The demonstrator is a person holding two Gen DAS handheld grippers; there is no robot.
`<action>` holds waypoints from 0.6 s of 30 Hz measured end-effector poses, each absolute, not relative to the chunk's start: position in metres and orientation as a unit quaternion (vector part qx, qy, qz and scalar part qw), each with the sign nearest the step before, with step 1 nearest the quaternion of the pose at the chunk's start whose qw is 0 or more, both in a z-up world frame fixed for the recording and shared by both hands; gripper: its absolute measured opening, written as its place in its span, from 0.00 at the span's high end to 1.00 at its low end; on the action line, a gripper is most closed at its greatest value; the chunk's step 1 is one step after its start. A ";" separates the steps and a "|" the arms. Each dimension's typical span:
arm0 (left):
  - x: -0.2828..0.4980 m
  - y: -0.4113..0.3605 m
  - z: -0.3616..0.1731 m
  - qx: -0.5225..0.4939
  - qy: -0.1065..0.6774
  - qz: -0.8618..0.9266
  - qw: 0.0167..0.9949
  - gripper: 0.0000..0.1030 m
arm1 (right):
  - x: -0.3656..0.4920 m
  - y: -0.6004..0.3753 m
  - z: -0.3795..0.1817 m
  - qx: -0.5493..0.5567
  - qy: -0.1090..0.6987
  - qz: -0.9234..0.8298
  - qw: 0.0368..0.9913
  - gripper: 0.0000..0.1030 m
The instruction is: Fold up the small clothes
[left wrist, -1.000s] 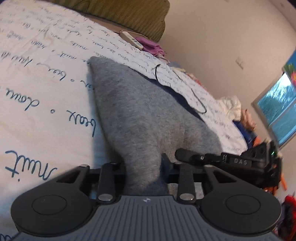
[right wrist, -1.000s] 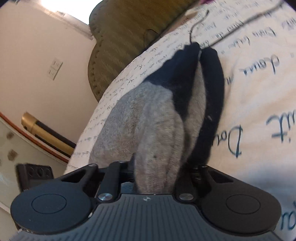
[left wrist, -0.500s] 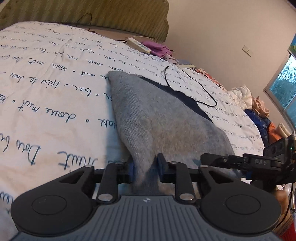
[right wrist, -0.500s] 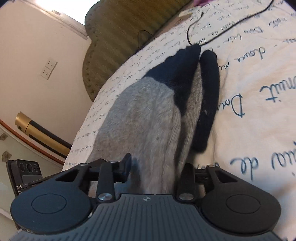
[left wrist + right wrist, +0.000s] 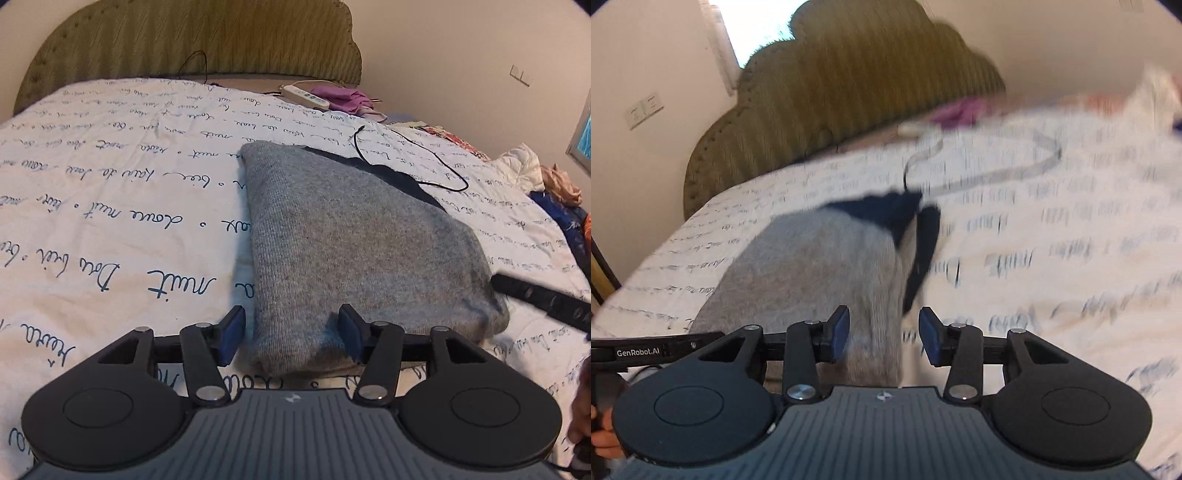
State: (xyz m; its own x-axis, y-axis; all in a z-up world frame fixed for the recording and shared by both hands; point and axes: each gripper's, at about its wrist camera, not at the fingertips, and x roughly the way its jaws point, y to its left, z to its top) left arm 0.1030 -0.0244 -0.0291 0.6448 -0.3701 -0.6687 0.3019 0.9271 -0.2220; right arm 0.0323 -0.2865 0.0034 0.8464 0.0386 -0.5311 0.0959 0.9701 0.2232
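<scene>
headboard (image 5: 184, 40): olive, behind bed
power strip (image 5: 304, 96): near headboard
black cable (image 5: 417, 162): looped below power strip

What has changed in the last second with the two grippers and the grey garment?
Both grippers let go: the left gripper and the right gripper, shut on the grey garment before, now stand open. The garment lies folded on the bed sheet as before; the black cable stayed.

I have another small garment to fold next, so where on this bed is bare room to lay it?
The widest free patch is the printed sheet left of the grey garment, running back to the headboard. Right of the garment a black cable loops across. The far right edge is crowded with piled clothes, and a power strip sits near the headboard.
</scene>
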 end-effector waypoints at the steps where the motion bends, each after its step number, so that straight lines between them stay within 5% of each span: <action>1: 0.102 -0.026 -0.029 -0.040 0.377 -0.184 0.907 0.47 | 0.030 -0.279 0.009 0.104 0.264 -0.004 0.959 0.58; 6: 0.099 -0.027 -0.030 -0.038 0.376 -0.179 0.908 0.46 | 0.049 -0.251 0.002 0.080 0.293 0.076 0.950 0.70; 10: 0.098 -0.026 -0.031 -0.038 0.378 -0.175 0.908 0.42 | 0.067 -0.249 -0.021 0.084 0.345 0.051 0.933 0.71; 18: 0.096 -0.029 -0.029 -0.018 0.371 -0.170 0.913 0.40 | 0.060 -0.248 -0.010 0.089 0.322 0.051 0.941 0.67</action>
